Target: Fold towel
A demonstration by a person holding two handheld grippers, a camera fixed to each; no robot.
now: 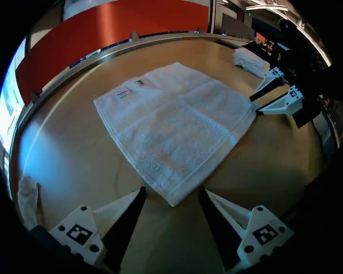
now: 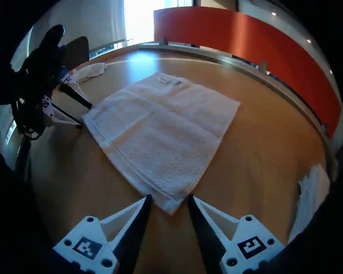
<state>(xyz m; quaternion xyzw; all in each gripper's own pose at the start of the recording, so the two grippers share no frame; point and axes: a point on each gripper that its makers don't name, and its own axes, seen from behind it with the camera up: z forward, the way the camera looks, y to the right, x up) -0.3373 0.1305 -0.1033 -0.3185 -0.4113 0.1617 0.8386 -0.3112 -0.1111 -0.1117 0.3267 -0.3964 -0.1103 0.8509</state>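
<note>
– Now, towel position?
– Towel [image 1: 171,128] lies flat on the tabletop [image 1: 272,155]. It is white, with two small labels [image 1: 123,93] near its far edge
– Left gripper?
– Left gripper [image 1: 171,192]: fingers spread. The towel's near corner lies in the gap and neither finger presses it
– Right gripper?
– Right gripper [image 2: 169,198]: likewise released, fingers apart astride another corner, nothing clamped. The left gripper view shows it at the towel's right-hand corner, one tip on either side of the corner
– Do the tips touch the fabric?
– Cannot tell, for either gripper
– Anything else on the surface?
– White cloths [image 1: 251,61] piled at the far side, well apart from the towel. A crumpled cloth [image 1: 27,201] lies near the tabletop's edge. A red panel [image 1: 116,27] stands behind
</note>
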